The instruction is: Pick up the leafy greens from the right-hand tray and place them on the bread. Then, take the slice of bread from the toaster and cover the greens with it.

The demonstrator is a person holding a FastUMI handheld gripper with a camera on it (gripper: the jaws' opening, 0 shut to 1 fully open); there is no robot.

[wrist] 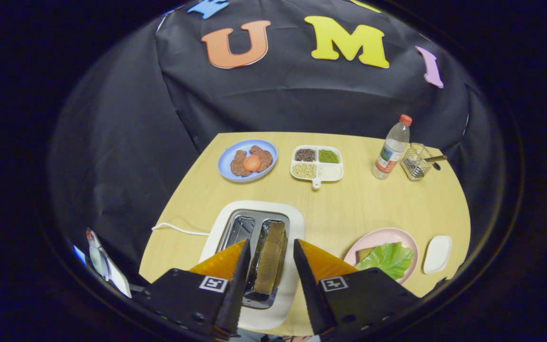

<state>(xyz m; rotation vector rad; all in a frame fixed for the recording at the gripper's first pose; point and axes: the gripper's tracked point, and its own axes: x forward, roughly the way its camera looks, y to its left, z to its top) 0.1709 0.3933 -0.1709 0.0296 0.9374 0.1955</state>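
Above the toaster (254, 251), the claw (269, 259) hangs wide, straddling the bread slice (269, 256); lower squarely, then pinch its flat sides.

Leafy greens (388, 259) are hiding most of the bread (363, 254); tongs (269, 251) are blocking the toaster's (292, 223) near end.

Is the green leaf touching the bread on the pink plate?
Touching. In the gripper view the leafy greens lie on top of the bread on the pink plate, with only the bread's corner poking out.
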